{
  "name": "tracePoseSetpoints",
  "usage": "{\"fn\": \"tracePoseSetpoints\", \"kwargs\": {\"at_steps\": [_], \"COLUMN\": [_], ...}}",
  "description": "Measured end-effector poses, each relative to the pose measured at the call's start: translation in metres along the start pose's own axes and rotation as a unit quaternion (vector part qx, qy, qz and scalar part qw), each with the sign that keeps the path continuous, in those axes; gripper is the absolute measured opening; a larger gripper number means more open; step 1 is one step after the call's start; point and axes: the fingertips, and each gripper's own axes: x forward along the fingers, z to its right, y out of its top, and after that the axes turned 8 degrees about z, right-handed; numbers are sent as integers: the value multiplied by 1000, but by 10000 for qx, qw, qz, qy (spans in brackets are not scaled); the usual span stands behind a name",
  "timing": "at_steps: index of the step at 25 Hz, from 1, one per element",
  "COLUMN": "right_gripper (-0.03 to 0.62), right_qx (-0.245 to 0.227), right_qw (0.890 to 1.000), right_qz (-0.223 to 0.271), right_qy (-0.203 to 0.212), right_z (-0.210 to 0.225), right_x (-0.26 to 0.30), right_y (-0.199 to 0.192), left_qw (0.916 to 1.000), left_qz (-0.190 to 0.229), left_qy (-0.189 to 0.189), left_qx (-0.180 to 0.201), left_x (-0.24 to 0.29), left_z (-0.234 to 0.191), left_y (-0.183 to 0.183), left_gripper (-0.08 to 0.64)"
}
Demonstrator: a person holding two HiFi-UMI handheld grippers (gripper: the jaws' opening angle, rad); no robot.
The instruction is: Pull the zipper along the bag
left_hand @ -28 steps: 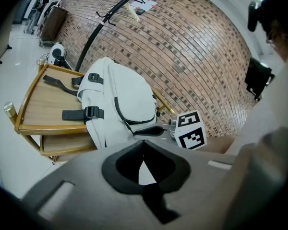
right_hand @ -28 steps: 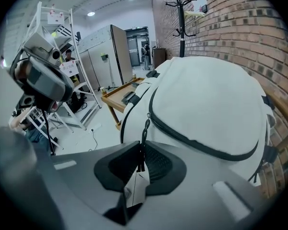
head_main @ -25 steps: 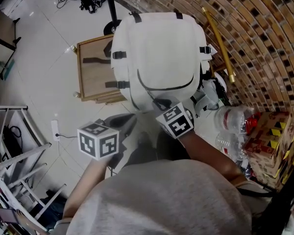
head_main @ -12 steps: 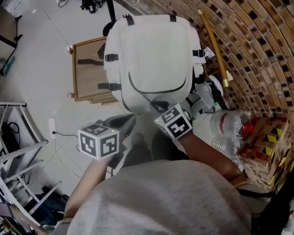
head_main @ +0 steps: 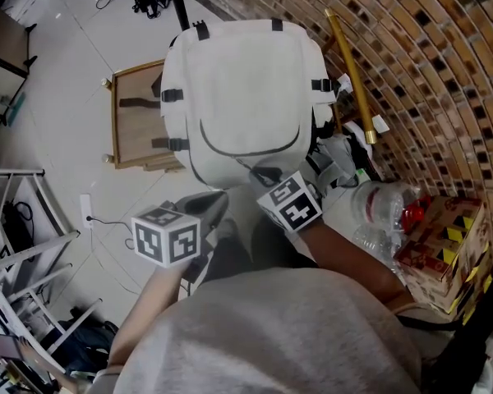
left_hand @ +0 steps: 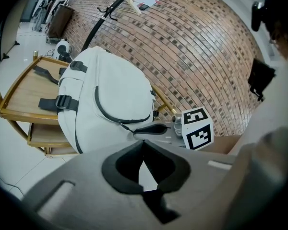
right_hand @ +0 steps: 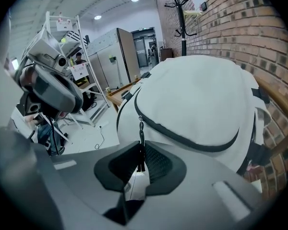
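Note:
A white backpack (head_main: 238, 80) with a dark curved zipper (head_main: 246, 153) stands on a low wooden stand (head_main: 131, 130). My right gripper (head_main: 269, 176) is at the bag's near lower edge. In the right gripper view it (right_hand: 140, 153) is shut on the black zipper pull cord (right_hand: 140, 143), which hangs from the slider (right_hand: 140, 125) on the zipper's left side. My left gripper (head_main: 216, 201) hovers just left of it, short of the bag. In the left gripper view its jaws (left_hand: 143, 146) are shut with nothing between them, and they point at the bag (left_hand: 105, 99).
A brick wall (head_main: 427, 72) runs along the right, with a yellow pole (head_main: 349, 72) leaning on it. Plastic bottles (head_main: 386, 199) and a cardboard box (head_main: 444, 236) lie at the right. A metal rack (head_main: 16, 245) stands at the left. Pale floor surrounds the stand.
In the head view the bag and stand now sit further left and slightly higher. Both grippers keep about the same place, the right one still on the pull cord.

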Motion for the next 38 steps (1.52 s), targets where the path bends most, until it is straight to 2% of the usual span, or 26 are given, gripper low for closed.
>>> {"fn": "tracePoseSetpoints", "kwargs": {"at_steps": [34,38], "right_gripper": [31,31], "right_qx": [-157,-206], "right_qw": [9994,9990], "right_qz": [-9,29], "right_qy": [324,403], "right_z": [56,57], "right_x": [-36,-39], "right_y": [-25,-20], "left_qw": [10000,9999], "left_qz": [1,31], "left_qy": [58,66], "left_qx": [76,107], "left_x": [67,73], "left_z": [55,60], "left_y": [9,14], "left_gripper": [0,0]}}
